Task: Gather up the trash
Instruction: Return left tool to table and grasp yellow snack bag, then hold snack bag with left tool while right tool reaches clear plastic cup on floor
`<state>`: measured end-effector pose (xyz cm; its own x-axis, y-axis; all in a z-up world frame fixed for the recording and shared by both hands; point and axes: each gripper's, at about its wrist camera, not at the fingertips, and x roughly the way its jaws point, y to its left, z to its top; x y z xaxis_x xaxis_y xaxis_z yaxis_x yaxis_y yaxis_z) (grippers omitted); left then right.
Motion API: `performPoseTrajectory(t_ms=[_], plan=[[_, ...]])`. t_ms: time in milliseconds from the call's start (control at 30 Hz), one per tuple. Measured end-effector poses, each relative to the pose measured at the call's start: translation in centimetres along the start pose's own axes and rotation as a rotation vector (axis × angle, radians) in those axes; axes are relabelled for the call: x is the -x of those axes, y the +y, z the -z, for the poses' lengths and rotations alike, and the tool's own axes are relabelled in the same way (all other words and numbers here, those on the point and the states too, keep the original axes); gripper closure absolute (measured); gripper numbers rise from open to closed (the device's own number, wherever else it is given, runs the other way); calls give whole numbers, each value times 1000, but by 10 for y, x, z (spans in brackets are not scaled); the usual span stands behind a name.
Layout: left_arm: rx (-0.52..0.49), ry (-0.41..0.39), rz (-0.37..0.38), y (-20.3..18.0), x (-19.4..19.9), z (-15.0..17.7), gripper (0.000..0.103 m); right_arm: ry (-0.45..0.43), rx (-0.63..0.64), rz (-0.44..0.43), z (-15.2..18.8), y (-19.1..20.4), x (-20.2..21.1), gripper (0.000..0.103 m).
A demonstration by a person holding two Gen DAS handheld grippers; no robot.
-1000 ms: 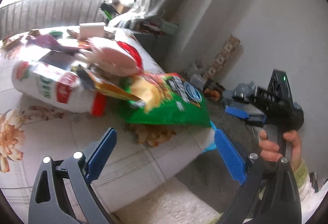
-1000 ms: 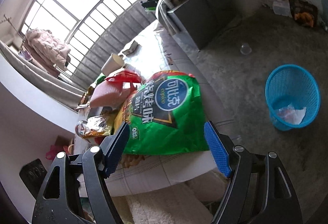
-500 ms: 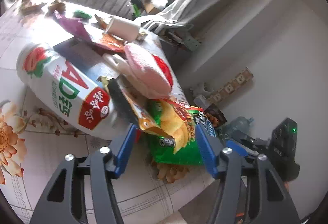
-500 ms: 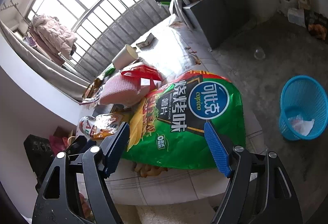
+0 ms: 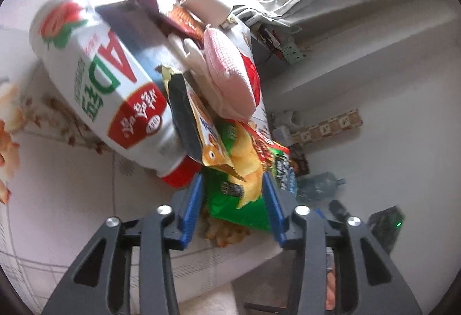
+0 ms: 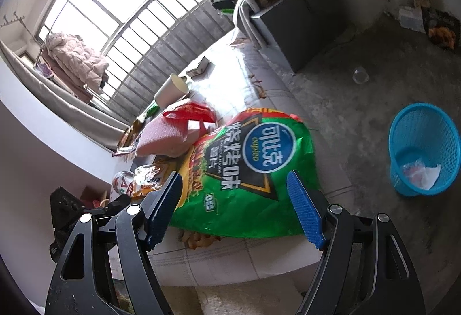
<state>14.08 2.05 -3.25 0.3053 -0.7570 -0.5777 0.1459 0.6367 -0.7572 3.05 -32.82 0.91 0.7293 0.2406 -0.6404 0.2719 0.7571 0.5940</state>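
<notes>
The green chip bag (image 6: pixel 253 168) lies at the near edge of the table (image 6: pixel 230 263), centre of the right wrist view, with the blue waste basket (image 6: pixel 423 153) on the floor at right. A second ago the left gripper (image 5: pixel 233 199) stood wide and back from the pile. Now its jaws have just been closing around the bag's corner (image 5: pixel 242 194), though I cannot tell if the pads bite yet. The right gripper (image 6: pixel 233 205) hangs spread over the bag, holding nothing. A lift toward the basket looks close.
</notes>
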Motion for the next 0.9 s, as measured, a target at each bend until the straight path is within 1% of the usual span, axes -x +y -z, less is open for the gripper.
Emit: performPoseTrajectory(t_ms=[200, 267, 333, 500, 567, 633, 700, 833, 900], plan=[[109, 12, 21, 1, -8, -2, 57, -19, -33, -20, -9, -21, 3, 31], [166, 23, 24, 5, -13, -3, 57, -27, -40, -27, -13, -29, 4, 31], [218, 14, 27, 11, -13, -2, 58, -28, -44, -31, -17, -37, 3, 31], [291, -21, 5, 13, -10, -2, 59, -9, -74, -42, -29, -61, -7, 31], [333, -25, 2, 15, -11, -1, 63, -4, -84, -51, -32, -69, -10, 31], [378, -19, -10, 21, -13, 1, 74, 2, -90, -58, -33, -75, -13, 31], [403, -23, -16, 25, -13, 2, 80, 10, -102, -68, -33, -83, -18, 31], [411, -32, -44, 29, -12, 6, 93, 23, -127, -74, -33, -100, -25, 32], [403, -30, -53, 26, -12, 5, 94, 21, -129, -66, -37, -106, -26, 32]])
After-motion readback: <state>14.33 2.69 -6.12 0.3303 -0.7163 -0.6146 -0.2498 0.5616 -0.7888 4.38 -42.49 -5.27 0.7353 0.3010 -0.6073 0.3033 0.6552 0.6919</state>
